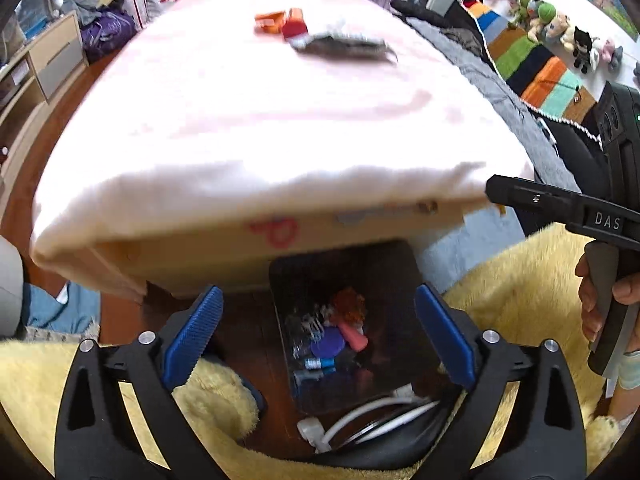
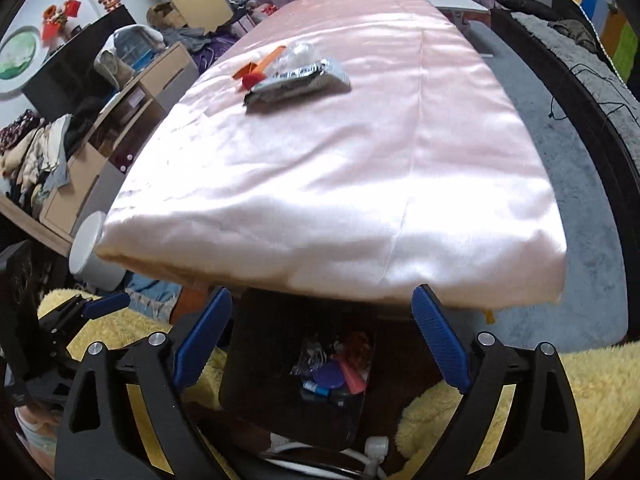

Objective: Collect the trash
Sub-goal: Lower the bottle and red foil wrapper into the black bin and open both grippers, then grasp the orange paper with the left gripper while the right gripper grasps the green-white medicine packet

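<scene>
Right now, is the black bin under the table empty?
No. The black bin holds wrappers and small colourful items at its bottom.

You are in a lived-in home bedroom: a row of small plush toys (image 1: 560, 28) lines the striped knitted blanket (image 1: 532, 68), loose clothes (image 2: 36, 156) heap on the light wooden drawer unit (image 2: 132, 108), and a fluffy yellow rug (image 2: 600, 392) covers the floor.
</scene>
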Motion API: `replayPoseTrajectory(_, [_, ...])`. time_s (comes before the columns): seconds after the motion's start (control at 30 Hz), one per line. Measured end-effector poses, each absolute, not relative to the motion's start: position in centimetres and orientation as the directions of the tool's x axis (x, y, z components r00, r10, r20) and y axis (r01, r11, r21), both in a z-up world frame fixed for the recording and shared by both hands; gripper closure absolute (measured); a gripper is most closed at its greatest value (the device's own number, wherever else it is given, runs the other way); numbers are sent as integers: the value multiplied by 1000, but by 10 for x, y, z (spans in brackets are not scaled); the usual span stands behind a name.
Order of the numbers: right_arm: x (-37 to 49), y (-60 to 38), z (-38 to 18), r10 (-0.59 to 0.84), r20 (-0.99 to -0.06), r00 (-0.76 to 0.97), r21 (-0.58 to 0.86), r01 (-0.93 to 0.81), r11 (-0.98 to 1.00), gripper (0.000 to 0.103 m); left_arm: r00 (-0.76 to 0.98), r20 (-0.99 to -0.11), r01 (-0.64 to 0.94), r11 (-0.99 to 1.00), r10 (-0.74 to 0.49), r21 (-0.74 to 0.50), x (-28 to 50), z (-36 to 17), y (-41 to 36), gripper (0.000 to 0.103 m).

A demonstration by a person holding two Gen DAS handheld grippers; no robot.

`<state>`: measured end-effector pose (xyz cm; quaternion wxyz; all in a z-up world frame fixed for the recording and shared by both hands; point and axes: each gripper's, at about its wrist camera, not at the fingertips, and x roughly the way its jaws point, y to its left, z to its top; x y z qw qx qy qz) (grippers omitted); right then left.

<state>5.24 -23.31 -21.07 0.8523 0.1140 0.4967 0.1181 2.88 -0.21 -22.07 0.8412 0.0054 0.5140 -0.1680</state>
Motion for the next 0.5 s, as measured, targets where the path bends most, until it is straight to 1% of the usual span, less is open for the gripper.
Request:
replayPoseTrajectory(0.23, [90,-246,-188,281,-802,527,275,-91,957,11,467,-848,287,950,-252,-125,62,-192,-3,10])
replayPoseTrajectory(0.5, [138,-242,-176,265,-791,552,235,-125,964,11,498,-836,264,959,-230,-107,110,-178,4,10])
